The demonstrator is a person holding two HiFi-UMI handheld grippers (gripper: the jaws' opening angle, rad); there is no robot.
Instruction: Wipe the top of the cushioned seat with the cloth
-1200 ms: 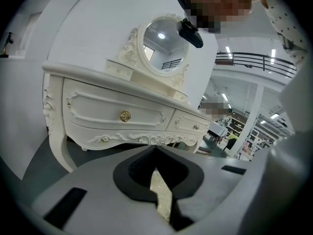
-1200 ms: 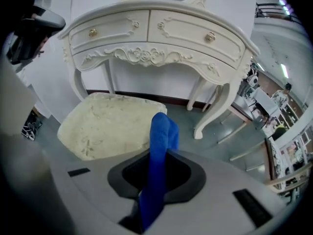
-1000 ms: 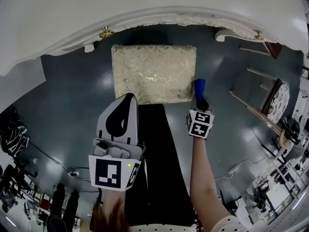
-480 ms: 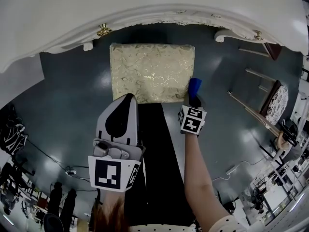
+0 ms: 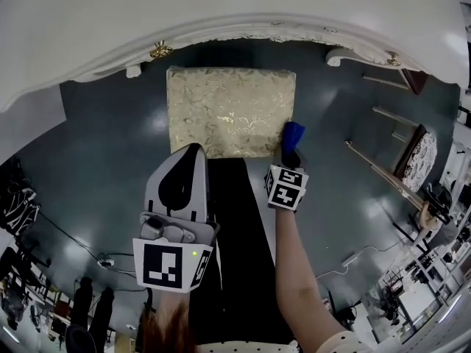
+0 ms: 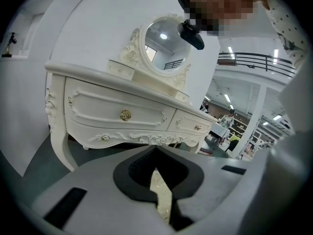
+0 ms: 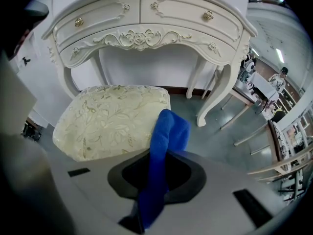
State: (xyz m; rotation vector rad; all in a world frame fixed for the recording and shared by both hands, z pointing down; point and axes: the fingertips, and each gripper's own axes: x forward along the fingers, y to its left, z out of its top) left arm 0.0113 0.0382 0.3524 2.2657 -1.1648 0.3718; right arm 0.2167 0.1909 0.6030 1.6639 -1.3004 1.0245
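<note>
Big white dressing table (image 5: 221, 20) along the top, and the cushioned seat (image 5: 228, 109) sits on the floor right in front of it (gold leafy fabric). The left gripper (image 5: 195, 149) hangs near the seat's front edge, jaws pressed together with nothing in them. The right gripper (image 7: 164, 155) is clamped on the blue cloth (image 7: 166, 136), which pokes out at the seat's right front corner. Can't tell if it's touching.

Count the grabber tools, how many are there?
2. The left gripper, shut and empty, is by the cushioned seat's near edge. The right gripper holds the blue cloth at the seat's near right corner.
</note>
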